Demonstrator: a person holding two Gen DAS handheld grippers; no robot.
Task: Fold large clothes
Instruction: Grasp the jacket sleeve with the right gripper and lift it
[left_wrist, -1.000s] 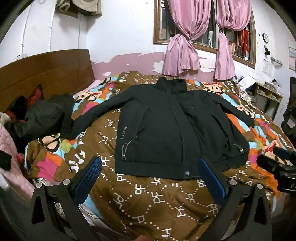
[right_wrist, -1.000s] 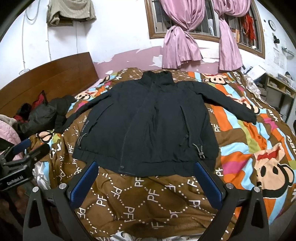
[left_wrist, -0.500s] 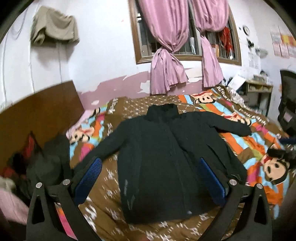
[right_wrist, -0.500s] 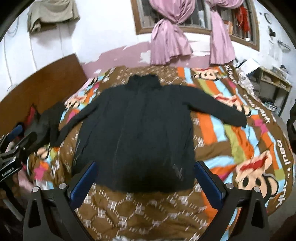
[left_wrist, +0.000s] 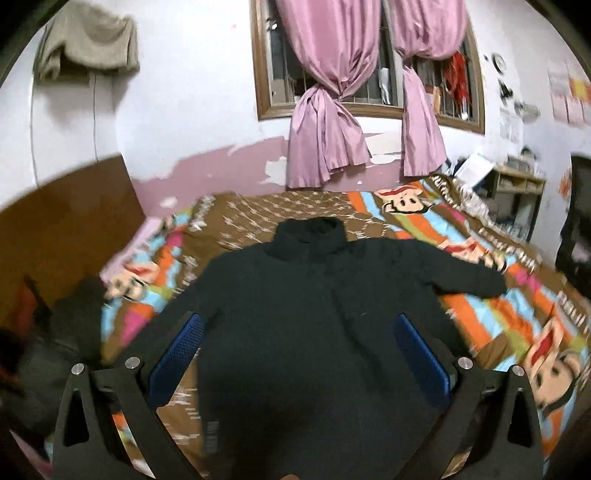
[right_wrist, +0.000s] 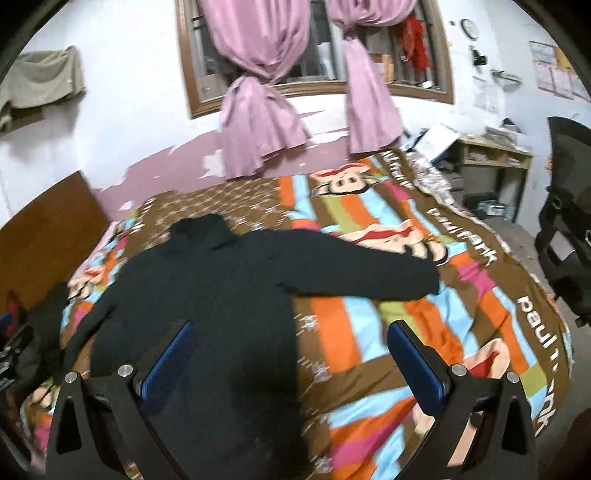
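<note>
A black jacket (left_wrist: 314, 314) is laid flat on a patterned bedspread (left_wrist: 491, 325), filling the centre and lower middle of the left wrist view; its collar (left_wrist: 308, 236) is turned toward the window wall at the top of the frame. Both sleeves are spread outward, one toward the lower left, the other reaching to the right edge of the garment, where its cuff (right_wrist: 424, 277) is seen at centre right of the right wrist view. This flat, open layout is judged to be preparation for folding: every edge is exposed and no layer is doubled over yet.

The left gripper (left_wrist: 299, 350) is held above the jacket's body with its jaws wide apart and nothing between them. The right gripper (right_wrist: 291, 354) is likewise held with its blue pads (right_wrist: 415, 360) spread and empty, framed over the garment's right edge and the striped cover beside it, a position that is judged to favour a reach for the outstretched sleeve.

A heap of dark clothes (left_wrist: 70, 325) is seen at the left edge, well apart from the jacket. Pink knotted curtains (left_wrist: 325, 140) hang in the upper centre. Both views are motion-blurred, so fine details of the fabric cannot be told.
</note>
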